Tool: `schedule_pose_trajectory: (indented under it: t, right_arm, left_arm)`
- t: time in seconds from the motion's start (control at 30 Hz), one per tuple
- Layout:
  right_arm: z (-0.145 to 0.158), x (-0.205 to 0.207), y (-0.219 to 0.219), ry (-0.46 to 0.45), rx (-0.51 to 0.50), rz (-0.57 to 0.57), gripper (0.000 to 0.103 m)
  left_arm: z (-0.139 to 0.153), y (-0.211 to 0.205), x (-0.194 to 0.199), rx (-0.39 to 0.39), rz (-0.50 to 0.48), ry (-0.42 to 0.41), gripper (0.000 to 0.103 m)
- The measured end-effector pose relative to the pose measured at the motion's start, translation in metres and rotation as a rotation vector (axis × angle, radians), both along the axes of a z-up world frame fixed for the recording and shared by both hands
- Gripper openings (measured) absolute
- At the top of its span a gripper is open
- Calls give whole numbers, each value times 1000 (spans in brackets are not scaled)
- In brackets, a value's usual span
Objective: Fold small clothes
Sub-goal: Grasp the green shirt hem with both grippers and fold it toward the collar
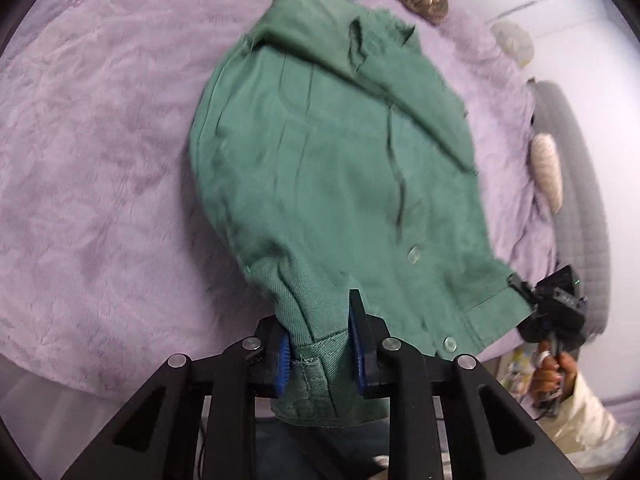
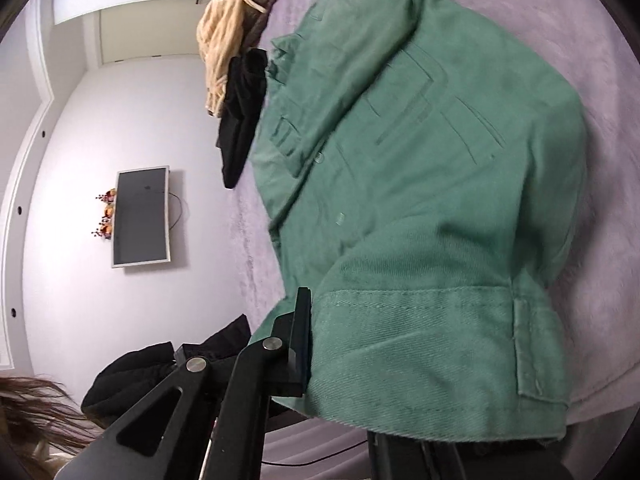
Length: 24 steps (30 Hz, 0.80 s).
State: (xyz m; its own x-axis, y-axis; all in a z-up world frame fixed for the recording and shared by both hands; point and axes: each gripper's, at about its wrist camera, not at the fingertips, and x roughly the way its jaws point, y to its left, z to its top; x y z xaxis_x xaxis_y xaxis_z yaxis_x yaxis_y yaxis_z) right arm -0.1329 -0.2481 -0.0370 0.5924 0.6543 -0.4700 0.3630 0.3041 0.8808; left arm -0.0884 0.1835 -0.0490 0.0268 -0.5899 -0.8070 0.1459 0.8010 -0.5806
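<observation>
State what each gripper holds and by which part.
Both hold the green shirt. The left gripper pinches a bunched corner of its near hem; the right gripper clamps the other near corner.

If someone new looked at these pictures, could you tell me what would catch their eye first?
The green button-up cotton shirt dominates both views, spread on the lilac plush blanket. The left hand-held gripper is shut on its near hem, and the right hand-held gripper pinches the hem's other corner. Beyond the shirt's far end lie a cream knitted garment and a black garment.
</observation>
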Motion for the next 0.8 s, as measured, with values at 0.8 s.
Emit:
schedule_pose_trajectory:
  t: [0.8]
  right_arm:
    - [-75,311,-116,89,-127,59,7]
  left_arm:
    - [-18,-154,317,230,235,-248,26]
